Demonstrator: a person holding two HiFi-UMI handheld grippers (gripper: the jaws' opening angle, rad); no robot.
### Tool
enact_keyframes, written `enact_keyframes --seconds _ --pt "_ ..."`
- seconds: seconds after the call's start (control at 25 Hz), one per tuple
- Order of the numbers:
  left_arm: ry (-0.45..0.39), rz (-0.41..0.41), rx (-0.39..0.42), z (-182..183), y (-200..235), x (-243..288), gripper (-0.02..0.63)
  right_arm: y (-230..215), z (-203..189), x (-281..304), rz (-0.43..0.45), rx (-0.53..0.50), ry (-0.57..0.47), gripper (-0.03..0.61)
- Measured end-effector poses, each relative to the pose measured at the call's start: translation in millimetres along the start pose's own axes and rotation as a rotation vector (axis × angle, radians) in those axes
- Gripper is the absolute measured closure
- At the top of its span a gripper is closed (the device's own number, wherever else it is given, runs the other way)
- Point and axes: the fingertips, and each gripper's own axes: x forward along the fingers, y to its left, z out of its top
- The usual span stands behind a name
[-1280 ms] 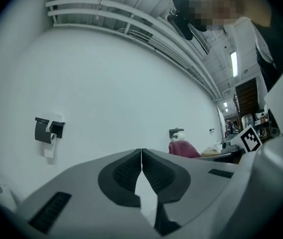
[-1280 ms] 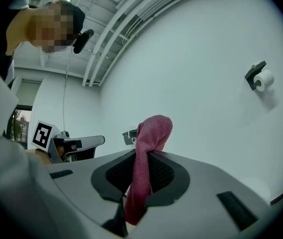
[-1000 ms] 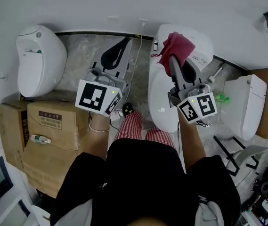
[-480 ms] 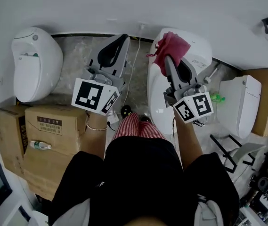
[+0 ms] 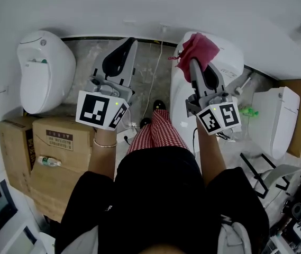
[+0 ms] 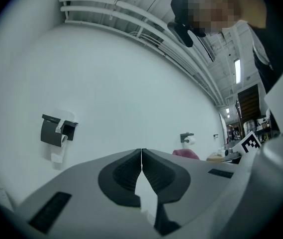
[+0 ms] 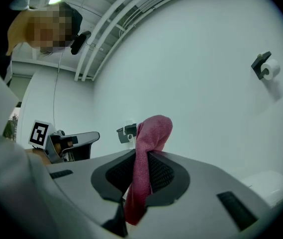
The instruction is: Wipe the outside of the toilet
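Head view, toilet (image 5: 229, 54): white, at the upper right of the middle of the frame, against the wall.
Head view, right gripper (image 5: 193, 63): you hold it over the toilet, and the red cloth (image 5: 199, 47) sticks out of its tip. You cannot tell here if the cloth touches the toilet.
Head view, left gripper (image 5: 129, 41): at the upper middle, over the grey floor (image 5: 87, 62), well apart from the toilet.
Head view, surroundings: a second toilet (image 5: 42, 67) at the upper left, cardboard boxes (image 5: 60, 142) at the left below it.
Left gripper view, jaws: pressed together, with nothing between them. They point at the white wall (image 6: 131, 83), where a paper holder (image 6: 56, 130) hangs at the left.
Right gripper view, jaws: clenched on the red cloth, which stands up between them and folds over at the top.
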Motion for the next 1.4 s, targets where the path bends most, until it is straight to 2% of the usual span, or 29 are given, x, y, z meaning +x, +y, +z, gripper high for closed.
enact_keyframes --seconds 0.36,0.6,0.76,0.84,0.96,1.24,1.32,1.4 --pt "0.012 0.025 0.037 -11 5 57 0.603 -74 2 23 -0.041 0.060 -0.051 0.515" --pt "0.072 0.043 0.060 -35 9 95 0.603 -126 -21 28 -0.078 0.130 -0.065 0.515" --pt "0.060 0.092 0.070 -38 21 106 0.603 -147 -31 30 -0.104 0.148 -0.064 0.515" --pt "0.069 0.092 0.075 -41 25 111 0.603 -152 -37 29 -0.115 0.170 -0.059 0.515" --pt "0.074 0.070 0.062 -47 31 122 0.603 -158 -44 30 -0.141 0.198 -0.064 0.515" --pt "0.031 -0.017 -0.047 -73 47 168 0.603 -160 -63 42 -0.241 0.207 -0.080 0.515" --pt "0.056 -0.082 -0.063 -89 42 180 0.603 -161 -72 45 -0.294 0.224 -0.096 0.515" --pt "0.106 -0.138 -0.037 -108 44 185 0.603 -159 -86 56 -0.331 0.251 -0.100 0.515"
